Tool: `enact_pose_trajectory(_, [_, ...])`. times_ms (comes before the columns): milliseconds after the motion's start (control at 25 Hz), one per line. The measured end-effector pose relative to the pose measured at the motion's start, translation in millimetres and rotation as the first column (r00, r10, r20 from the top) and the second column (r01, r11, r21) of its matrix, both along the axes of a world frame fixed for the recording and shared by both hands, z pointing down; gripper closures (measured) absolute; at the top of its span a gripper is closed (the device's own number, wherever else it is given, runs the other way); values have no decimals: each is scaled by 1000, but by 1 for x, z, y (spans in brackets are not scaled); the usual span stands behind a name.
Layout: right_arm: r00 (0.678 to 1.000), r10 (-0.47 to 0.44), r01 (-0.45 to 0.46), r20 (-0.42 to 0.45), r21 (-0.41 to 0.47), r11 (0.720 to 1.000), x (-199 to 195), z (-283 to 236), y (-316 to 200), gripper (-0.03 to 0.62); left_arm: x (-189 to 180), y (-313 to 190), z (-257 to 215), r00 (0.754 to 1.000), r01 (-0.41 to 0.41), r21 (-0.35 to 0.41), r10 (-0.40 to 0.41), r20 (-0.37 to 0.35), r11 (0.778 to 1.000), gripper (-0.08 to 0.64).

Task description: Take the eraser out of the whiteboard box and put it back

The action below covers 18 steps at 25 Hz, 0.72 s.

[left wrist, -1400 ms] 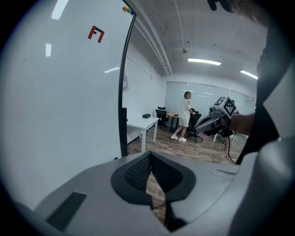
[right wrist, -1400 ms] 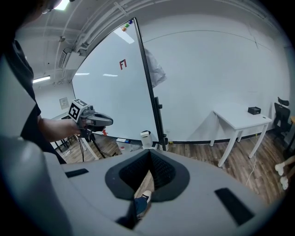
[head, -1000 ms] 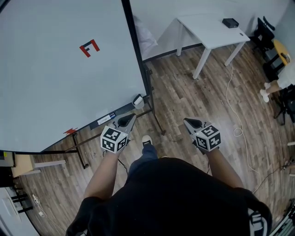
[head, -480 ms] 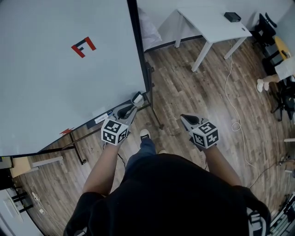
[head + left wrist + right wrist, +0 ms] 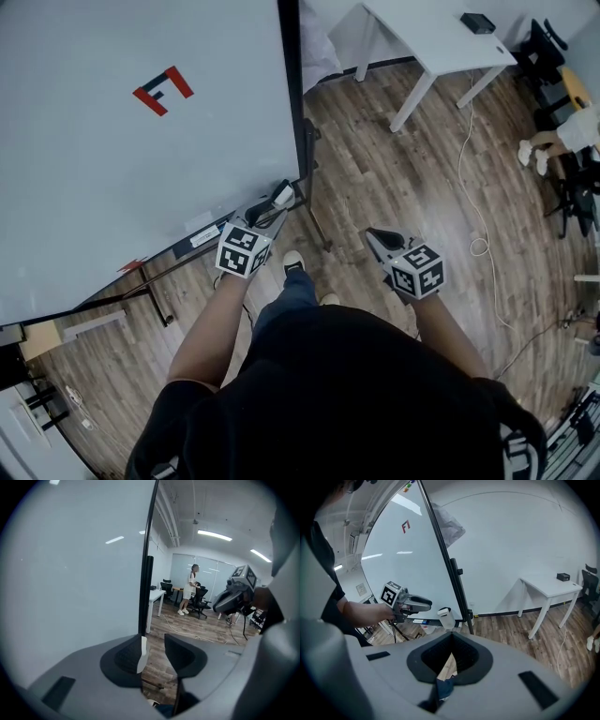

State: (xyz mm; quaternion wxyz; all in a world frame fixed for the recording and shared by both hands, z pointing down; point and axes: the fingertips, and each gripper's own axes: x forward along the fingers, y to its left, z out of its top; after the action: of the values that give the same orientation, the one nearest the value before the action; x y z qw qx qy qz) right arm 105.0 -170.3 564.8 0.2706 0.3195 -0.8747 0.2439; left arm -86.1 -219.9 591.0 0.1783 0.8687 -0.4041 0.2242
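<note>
Left gripper (image 5: pixel 270 216) dropped toward the eraser (image 5: pixel 281 196), jaws just spreading, nothing pinched yet; right gripper (image 5: pixel 376 238) is pressed together. Looks light and stiff, I'd grab its sides.

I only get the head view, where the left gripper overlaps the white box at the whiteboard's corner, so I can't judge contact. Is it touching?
Observer: Seemingly not: in the right gripper view the left gripper ends just short of the white box.
Operator: Jaws ready?
Observer: The left gripper view shows them apart, having just been opening, with nothing clamped.
Operator: And the other hand's?
Observer: The right gripper shows its jaws together in its own view, empty.
</note>
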Motion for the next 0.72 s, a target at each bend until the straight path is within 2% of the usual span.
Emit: enact_pose_trajectory(720, [1000, 26, -27, -7, -64, 998, -10, 33, -9, 597, 1, -41, 55, 998, -3, -80, 8, 70, 997, 368])
